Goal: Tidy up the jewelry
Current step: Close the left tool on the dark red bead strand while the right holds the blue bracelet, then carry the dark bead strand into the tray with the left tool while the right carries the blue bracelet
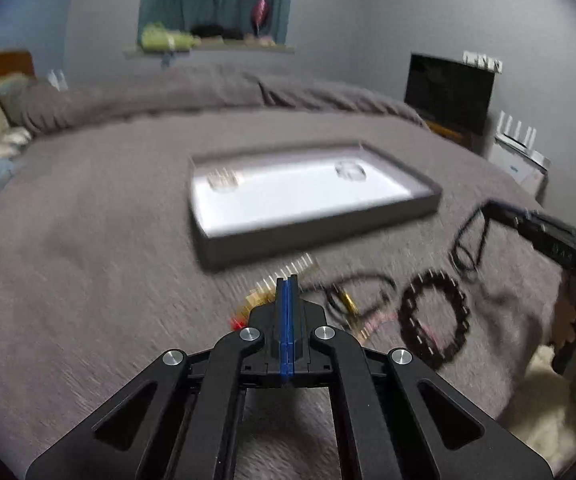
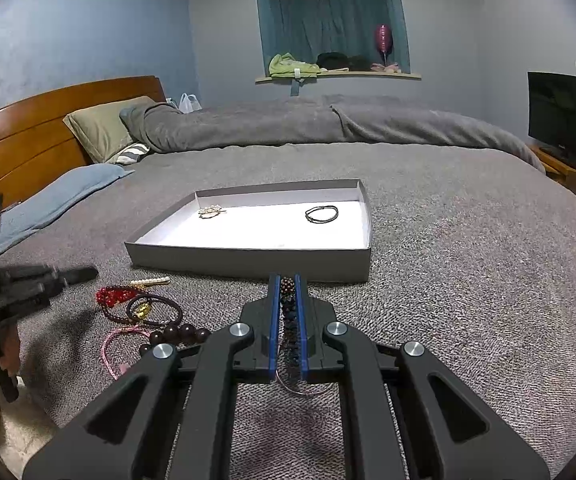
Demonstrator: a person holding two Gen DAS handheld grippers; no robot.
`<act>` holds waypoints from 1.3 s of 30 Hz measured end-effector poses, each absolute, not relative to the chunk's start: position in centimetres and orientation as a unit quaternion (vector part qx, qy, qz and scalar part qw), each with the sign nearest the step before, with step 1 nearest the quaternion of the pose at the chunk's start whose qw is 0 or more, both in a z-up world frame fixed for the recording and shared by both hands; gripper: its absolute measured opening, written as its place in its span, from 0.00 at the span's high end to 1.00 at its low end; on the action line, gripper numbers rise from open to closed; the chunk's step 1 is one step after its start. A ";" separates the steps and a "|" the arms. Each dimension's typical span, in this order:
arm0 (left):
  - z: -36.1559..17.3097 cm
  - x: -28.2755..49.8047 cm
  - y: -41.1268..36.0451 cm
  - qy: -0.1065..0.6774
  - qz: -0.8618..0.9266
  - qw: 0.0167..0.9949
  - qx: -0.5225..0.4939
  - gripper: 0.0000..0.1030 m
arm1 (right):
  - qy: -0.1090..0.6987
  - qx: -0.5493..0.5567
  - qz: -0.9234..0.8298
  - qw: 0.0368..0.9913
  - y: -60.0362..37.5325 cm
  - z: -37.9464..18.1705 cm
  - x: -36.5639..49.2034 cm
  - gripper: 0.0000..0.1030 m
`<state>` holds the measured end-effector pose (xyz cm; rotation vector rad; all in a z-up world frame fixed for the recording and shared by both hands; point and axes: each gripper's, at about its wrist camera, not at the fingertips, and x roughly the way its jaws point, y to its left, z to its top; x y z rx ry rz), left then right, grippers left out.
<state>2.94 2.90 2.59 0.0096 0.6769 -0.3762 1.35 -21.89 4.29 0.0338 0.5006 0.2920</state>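
Right tool (image 2: 287,280) clamped on beaded bracelet (image 2: 288,312); gray tray (image 2: 248,254) dead ahead at twelve o'clock, long axis crosswise. Left tool (image 1: 287,280) pinched fully closed, contents unclear.

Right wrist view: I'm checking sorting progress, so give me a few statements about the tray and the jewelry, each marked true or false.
1. The tray holds two pieces of jewelry. True: a pearl piece and a dark bracelet.
2. The right gripper is empty. False: it is shut on a beaded bracelet.
3. The red bead piece is in the tray. False: it lies on the grey blanket.
4. The left gripper is shut. True.
5. The tray sits on a wooden desk. False: it sits on the blanket.
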 end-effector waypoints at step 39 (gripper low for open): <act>3.6 2.2 2.9 0.307 -0.181 0.934 -0.030 0.94 | 0.244 0.012 0.146 0.959 -22.3 4.4 1.0 0.93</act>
